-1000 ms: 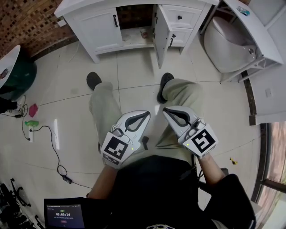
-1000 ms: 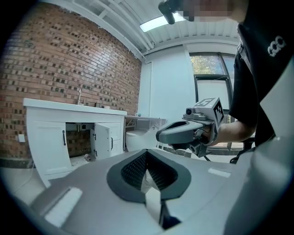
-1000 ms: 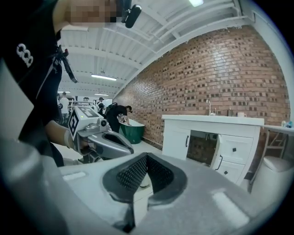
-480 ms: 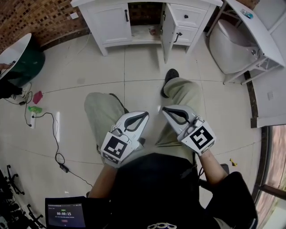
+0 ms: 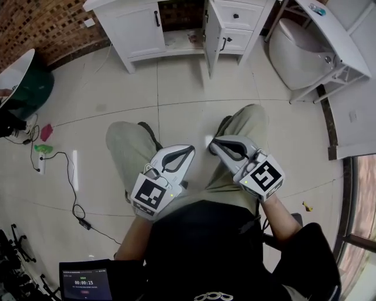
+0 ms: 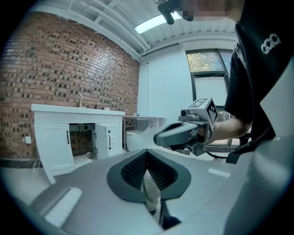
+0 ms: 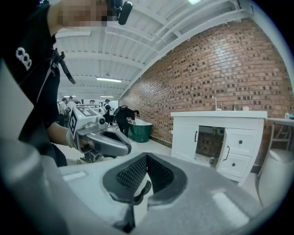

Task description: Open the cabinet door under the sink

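Observation:
The white sink cabinet [image 5: 176, 26] stands at the far side of the tiled floor, against the brick wall. Its left door [image 5: 142, 28] is closed. The right door [image 5: 207, 28] is swung out, and the dark space under the sink [image 5: 179, 17] is exposed. The cabinet [image 6: 78, 137] [image 7: 216, 142] also shows in both gripper views, far off. My left gripper [image 5: 190, 150] [image 6: 146, 153] and right gripper [image 5: 212, 143] [image 7: 146, 158] hover side by side above the person's knees. Both are shut on nothing and far from the cabinet.
Two drawers [image 5: 235, 23] sit right of the open door. A white toilet [image 5: 299, 53] stands at the right, a green tub [image 5: 26, 97] at the left. Cables and a power strip [image 5: 41, 167] lie on the floor. A tablet [image 5: 85, 281] shows at the bottom.
The person's feet have shifted back across the tiles, away from the cabinet. Both grippers stay shut in front of the body, drifting slightly with it.

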Motion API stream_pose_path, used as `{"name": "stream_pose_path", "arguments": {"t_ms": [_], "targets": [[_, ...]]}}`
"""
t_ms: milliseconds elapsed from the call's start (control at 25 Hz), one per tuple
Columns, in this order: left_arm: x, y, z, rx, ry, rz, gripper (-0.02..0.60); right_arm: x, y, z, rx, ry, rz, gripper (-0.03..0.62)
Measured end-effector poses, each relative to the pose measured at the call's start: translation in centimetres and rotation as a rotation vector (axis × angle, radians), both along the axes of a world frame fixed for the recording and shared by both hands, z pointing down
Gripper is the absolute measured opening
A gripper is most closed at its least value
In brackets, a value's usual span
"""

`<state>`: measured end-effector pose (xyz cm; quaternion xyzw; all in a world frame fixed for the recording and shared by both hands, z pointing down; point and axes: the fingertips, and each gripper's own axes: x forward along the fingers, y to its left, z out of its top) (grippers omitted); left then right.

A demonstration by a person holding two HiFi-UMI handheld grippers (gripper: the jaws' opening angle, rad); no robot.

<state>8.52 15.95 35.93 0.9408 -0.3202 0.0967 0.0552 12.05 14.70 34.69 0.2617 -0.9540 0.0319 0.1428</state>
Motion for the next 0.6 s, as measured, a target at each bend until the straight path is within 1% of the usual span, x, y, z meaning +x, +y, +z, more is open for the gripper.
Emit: {"name": "stream_pose_path", "arguments": {"t_ms": [120, 200, 280, 360, 600], "targets": [[0.8, -0.3, -0.9, 0.026, -0.001, 0.025, 0.017, 1.0, 0.4, -0.1, -0.003, -0.013, 0.034, -0.008], [0.8, -0.3, -1.1, 0.038, -0.020, 0.031, 0.017, 1.6, 0.5, -0.7, 0.013, -0.011, 0.049, -0.009], [0.6, -0.2, -1.1, 0.050, -0.044, 0.030, 0.016, 2.0, 0.7, -0.9, 0.034, 0.015, 0.056, -0.009], [0.5, -0.2, -1.1, 0.054, -0.051, 0.026, 0.016, 2.3, 0.7, -0.8, 0.041, 0.034, 0.059, -0.009], [1.4, -0.2, -0.9, 0.050, -0.056, 0.046, 0.017, 2.8, 0.7, -0.7, 0.044, 0.045, 0.058, -0.009]]}}
